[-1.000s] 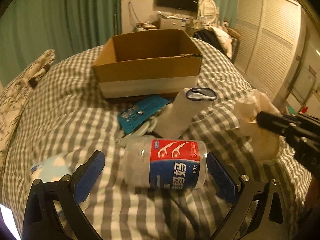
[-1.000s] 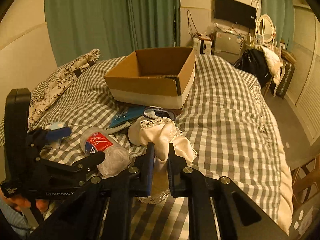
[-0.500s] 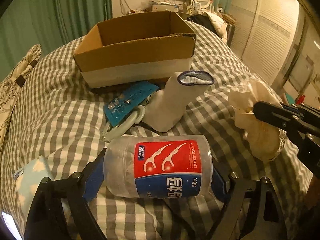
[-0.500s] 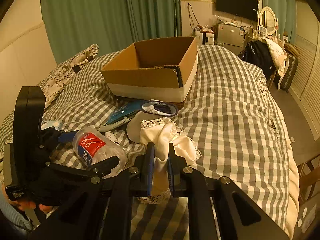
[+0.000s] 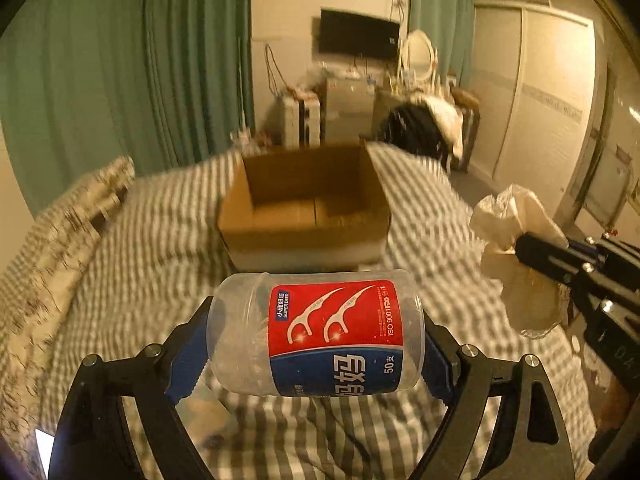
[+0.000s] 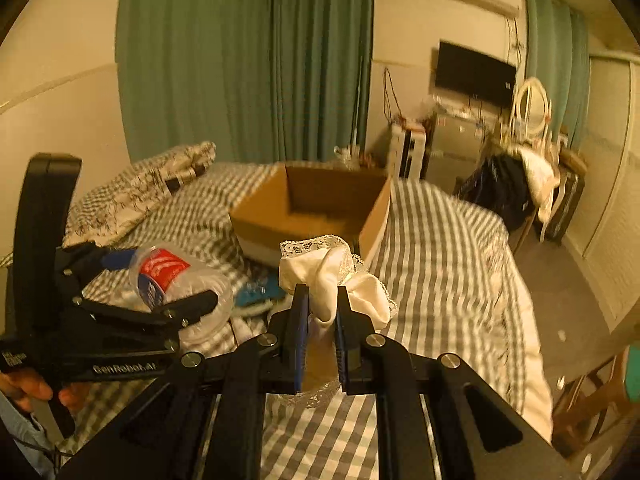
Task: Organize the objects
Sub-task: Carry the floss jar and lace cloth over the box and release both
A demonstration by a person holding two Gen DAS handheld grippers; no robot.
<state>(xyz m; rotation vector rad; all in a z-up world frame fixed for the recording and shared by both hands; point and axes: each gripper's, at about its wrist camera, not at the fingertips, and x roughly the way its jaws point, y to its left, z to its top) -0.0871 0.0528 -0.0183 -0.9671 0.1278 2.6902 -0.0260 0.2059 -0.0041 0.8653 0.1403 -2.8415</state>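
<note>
My left gripper [image 5: 316, 340] is shut on a clear plastic floss-pick jar [image 5: 316, 332] with a red and blue label, held sideways above the checked bed; the jar also shows in the right wrist view [image 6: 172, 280]. My right gripper [image 6: 322, 312] is shut on a cream lace-trimmed cloth [image 6: 336, 276], lifted off the bed; the cloth also shows in the left wrist view [image 5: 516, 248]. An open cardboard box [image 5: 308, 204] stands on the bed ahead of both grippers; it looks empty in the right wrist view [image 6: 316, 208].
A blue card [image 6: 256, 292] lies on the checked bedspread [image 6: 440, 264] below the grippers. A patterned pillow [image 6: 140, 192] lies at the left. Green curtains, a TV, a chair with clothes [image 6: 516, 184] and wardrobe doors stand beyond the bed.
My left gripper closed on the jar and lifted it off the bed. My right gripper rose with the cloth. Both views have tilted up toward the box.
</note>
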